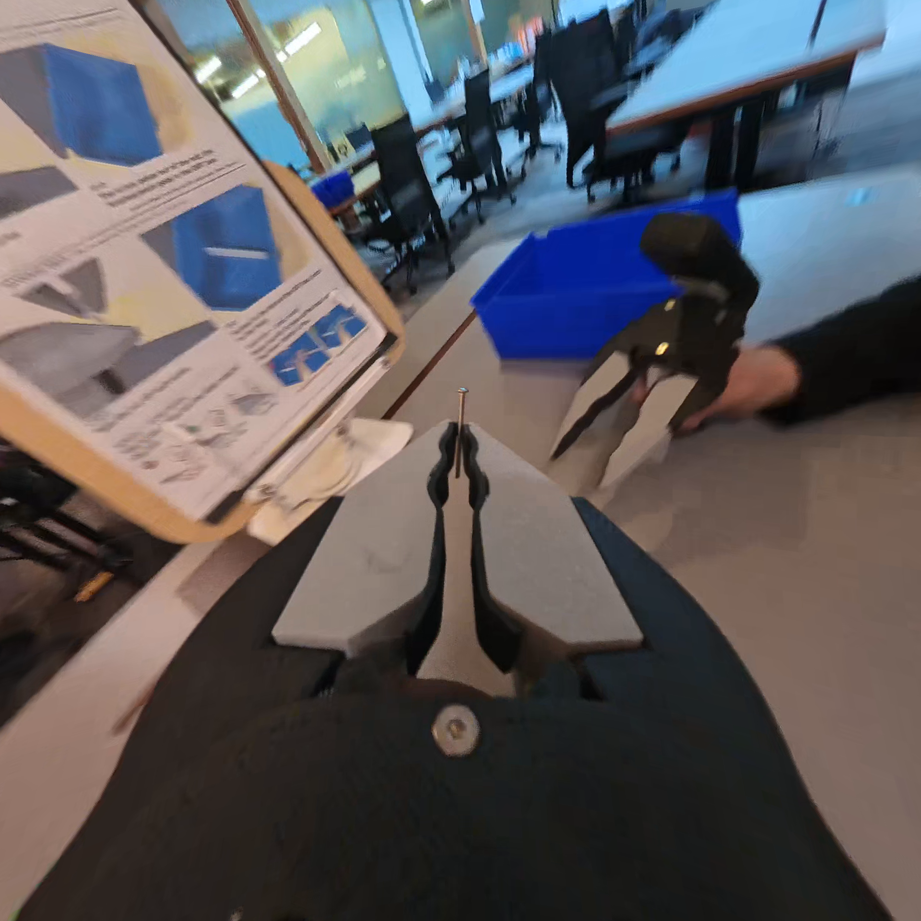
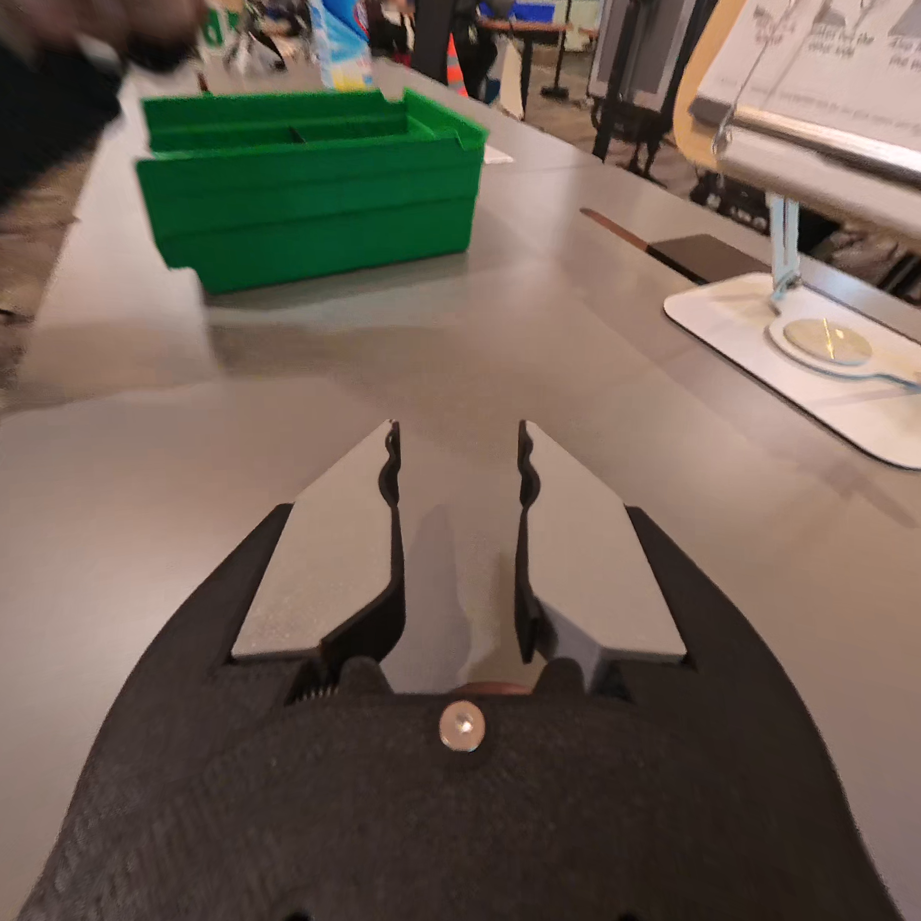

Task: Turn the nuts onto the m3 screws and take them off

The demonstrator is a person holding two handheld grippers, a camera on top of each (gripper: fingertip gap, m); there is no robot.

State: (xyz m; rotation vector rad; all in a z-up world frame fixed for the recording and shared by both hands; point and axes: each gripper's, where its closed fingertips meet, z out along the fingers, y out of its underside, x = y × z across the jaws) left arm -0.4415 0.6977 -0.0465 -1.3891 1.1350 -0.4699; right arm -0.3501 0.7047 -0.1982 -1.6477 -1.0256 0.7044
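Observation:
In the left wrist view my left gripper [image 1: 459, 429] is shut on a thin m3 screw [image 1: 461, 408], which stands upright with its head poking above the fingertips. My right gripper shows farther off in that view [image 1: 580, 466], held by a hand, tips down at the grey table [image 1: 747, 523]. In the right wrist view my right gripper [image 2: 457, 426] is open and empty just above the table [image 2: 448, 349]. No nut is visible in either view.
A blue bin [image 1: 573, 299] stands behind the right gripper. A green bin [image 2: 309, 194] with compartments stands ahead in the right wrist view. An instruction sheet on a stand [image 1: 149, 249] with a white base [image 2: 797, 359] sits at the table edge. My right tips are roughly 30 cm from the white base [image 2: 797, 359].

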